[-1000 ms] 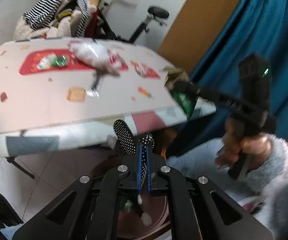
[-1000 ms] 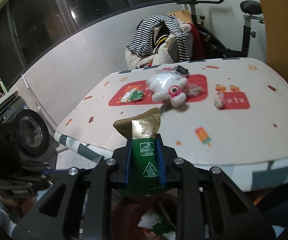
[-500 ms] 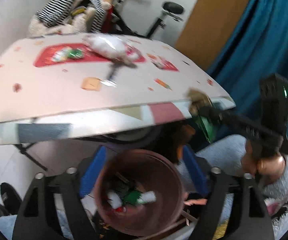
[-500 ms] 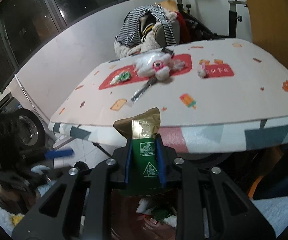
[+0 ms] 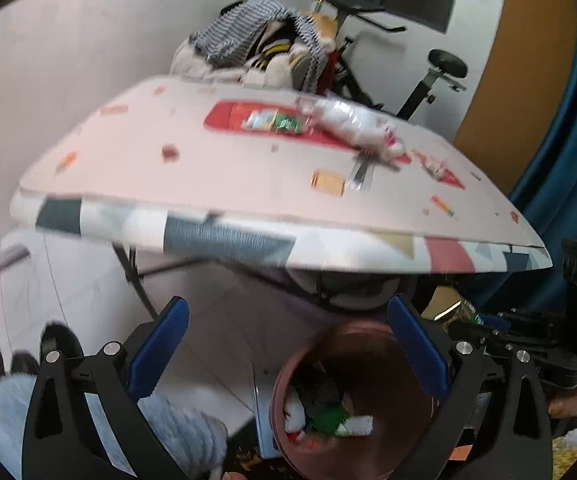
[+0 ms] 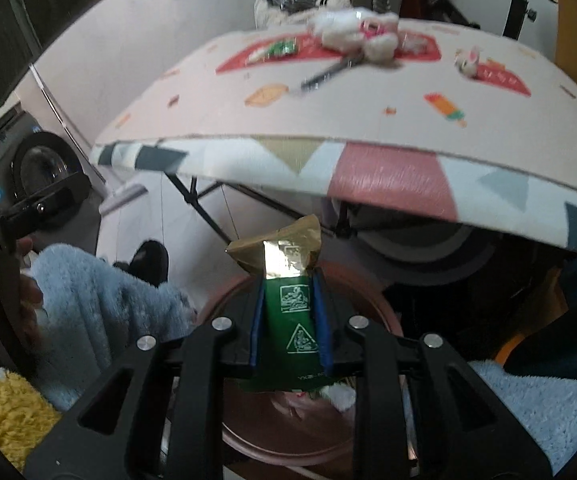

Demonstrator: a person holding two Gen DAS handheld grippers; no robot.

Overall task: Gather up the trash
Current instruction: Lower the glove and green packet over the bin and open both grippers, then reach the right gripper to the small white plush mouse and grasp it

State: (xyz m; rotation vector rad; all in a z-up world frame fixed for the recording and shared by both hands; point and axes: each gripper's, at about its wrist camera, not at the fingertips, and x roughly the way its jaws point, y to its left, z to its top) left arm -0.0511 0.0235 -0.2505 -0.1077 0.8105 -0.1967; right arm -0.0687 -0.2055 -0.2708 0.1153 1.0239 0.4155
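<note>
left gripper (image 5: 288,344): jaws opening, nothing between; was pinched on a dotted scrap a second ago, now dropped | round reddish-brown plastic bin (image 5: 408,344) at 5 o'clock | right gripper (image 6: 286,322) pinching green-gold foil wrapper (image 6: 286,300), lowered over bin; its drop likely next

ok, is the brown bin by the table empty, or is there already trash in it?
Not empty. The left wrist view looks down into the bin and shows white and green wrappers lying at the bottom.
</note>
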